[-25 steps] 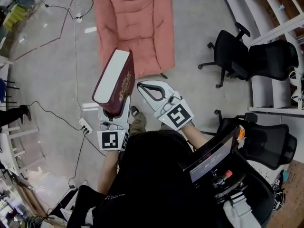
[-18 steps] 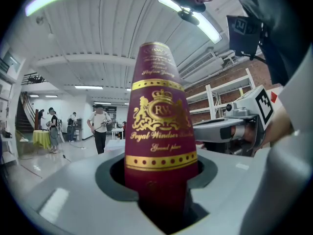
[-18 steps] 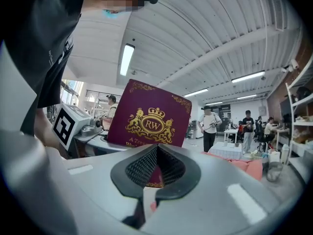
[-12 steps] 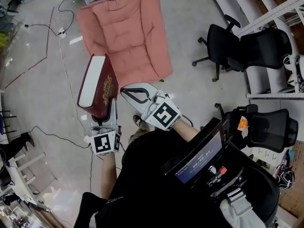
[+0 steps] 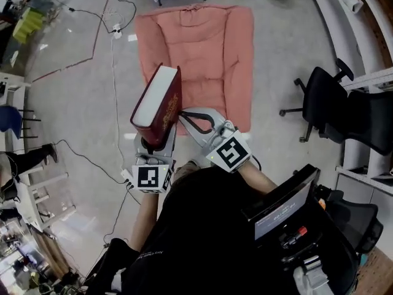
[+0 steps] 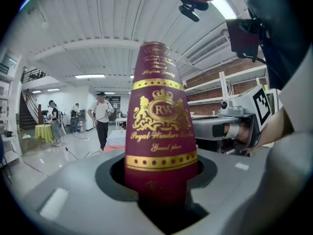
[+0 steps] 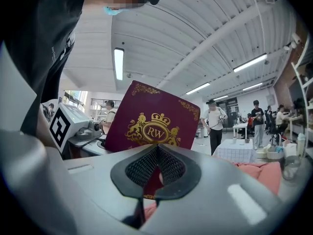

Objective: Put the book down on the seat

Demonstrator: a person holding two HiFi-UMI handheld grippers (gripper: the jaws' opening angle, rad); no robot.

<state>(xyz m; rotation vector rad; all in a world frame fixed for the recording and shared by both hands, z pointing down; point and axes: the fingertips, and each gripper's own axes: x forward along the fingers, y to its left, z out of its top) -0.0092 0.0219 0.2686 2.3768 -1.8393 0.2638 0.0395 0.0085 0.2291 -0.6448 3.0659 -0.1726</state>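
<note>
While the person's left arm reaches forward, the left gripper (image 5: 155, 152) points up and away from the body, grasping one thick maroon book (image 5: 156, 106) by its lower end, jaws wide apart around it. The book stands tilted on end in the air, its pale page edges toward 9 o'clock and its gold-crested cover toward 3 o'clock. The right gripper (image 5: 187, 117) hangs just beside that cover at 3 o'clock, clenched on nothing. One pink cushioned seat (image 5: 209, 48) sits on the floor (image 5: 73, 103) at 12 o'clock, beyond both grippers, with nothing on it. A black office chair (image 5: 334, 109) stands at 3 o'clock.
</note>
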